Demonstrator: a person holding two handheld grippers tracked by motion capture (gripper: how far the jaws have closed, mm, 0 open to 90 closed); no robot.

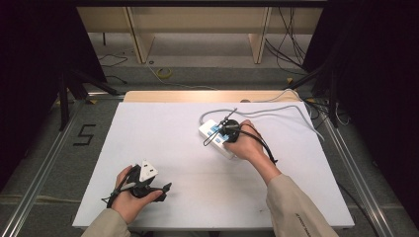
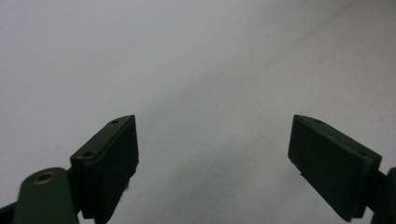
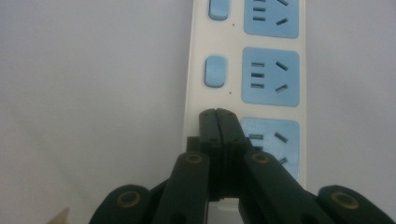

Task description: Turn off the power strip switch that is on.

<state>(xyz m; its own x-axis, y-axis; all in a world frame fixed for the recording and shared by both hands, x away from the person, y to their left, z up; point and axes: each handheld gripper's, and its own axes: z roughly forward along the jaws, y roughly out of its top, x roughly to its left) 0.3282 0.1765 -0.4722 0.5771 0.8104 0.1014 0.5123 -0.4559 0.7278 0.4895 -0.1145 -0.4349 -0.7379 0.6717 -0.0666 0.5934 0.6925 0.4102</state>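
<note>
White table top (image 1: 163,148): bare surface, wooden strip (image 1: 163,96) along its far edge. Left of the table top: a black "5" marking (image 1: 85,134) on the floor and an aluminium rail (image 1: 39,177). Beyond the table top: a yellow cable coil (image 1: 164,73), a wooden frame (image 1: 141,39) and black cables (image 1: 291,44).

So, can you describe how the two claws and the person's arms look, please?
Both tools are black. The left claw has two flat rectangular pads with small screw holes, a brass-coloured pivot, and a grey three-cornered plate on top. The right claw has black link arms with brass-ringed pivots, and a black cable trails from it. The person wears beige sleeves; the right one carries small dark lettering.
</note>
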